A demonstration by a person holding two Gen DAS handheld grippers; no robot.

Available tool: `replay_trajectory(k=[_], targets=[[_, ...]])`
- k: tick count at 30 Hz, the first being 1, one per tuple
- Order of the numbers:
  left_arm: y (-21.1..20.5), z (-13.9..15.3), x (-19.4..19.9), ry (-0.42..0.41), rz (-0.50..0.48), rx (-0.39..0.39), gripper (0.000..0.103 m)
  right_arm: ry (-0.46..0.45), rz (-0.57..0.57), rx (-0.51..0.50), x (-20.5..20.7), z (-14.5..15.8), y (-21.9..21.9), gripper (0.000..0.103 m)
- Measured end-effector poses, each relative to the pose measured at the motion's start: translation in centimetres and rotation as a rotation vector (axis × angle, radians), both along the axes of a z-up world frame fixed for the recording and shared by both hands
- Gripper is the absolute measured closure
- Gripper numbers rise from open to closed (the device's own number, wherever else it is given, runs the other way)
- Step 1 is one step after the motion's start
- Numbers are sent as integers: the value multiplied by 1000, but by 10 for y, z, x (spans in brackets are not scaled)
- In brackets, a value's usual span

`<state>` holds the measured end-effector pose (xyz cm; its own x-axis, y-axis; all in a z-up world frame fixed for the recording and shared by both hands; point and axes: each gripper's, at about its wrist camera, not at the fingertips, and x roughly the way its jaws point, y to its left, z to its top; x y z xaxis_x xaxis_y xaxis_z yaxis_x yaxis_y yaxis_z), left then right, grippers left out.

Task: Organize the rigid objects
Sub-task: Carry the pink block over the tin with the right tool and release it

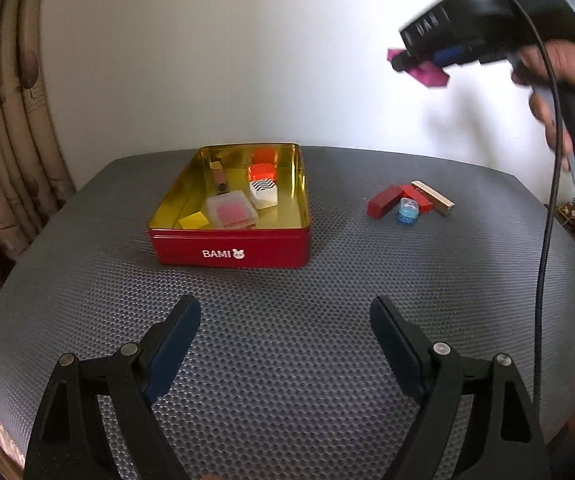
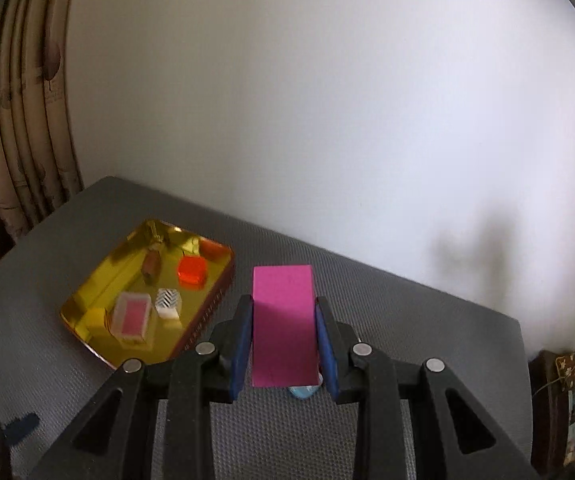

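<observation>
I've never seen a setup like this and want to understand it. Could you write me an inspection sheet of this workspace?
Surface: grey dimpled mat over the table.
Job's things: red tin holds an orange cube, a zigzag cube, a clear case and a yellow block. On the mat apart from it: two red blocks, a wooden bar, a blue cube.
Clutter: nothing seen.
Grippers: left gripper open, empty, low over the mat; right gripper shut on a pink block, raised.
Cables: black cable hanging from the right gripper.
Surroundings: white wall, curtain.
</observation>
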<state>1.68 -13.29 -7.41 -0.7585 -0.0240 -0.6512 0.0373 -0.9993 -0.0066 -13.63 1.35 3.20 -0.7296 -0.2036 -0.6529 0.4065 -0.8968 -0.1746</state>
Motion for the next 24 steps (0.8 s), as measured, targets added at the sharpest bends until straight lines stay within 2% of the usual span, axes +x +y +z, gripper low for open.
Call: replay_trajectory(k=[5,13,24], targets=[[-5,-9,-2,-14,7,-5,19,5,19,5,1,12,-24,73],[-18,-15,-6,-35,31,24,19,-13,38,4,-1,9,-48,73],[-28,-23,-13,-68,54,52,18,-81,52,-3,-19,-33,-78,73]])
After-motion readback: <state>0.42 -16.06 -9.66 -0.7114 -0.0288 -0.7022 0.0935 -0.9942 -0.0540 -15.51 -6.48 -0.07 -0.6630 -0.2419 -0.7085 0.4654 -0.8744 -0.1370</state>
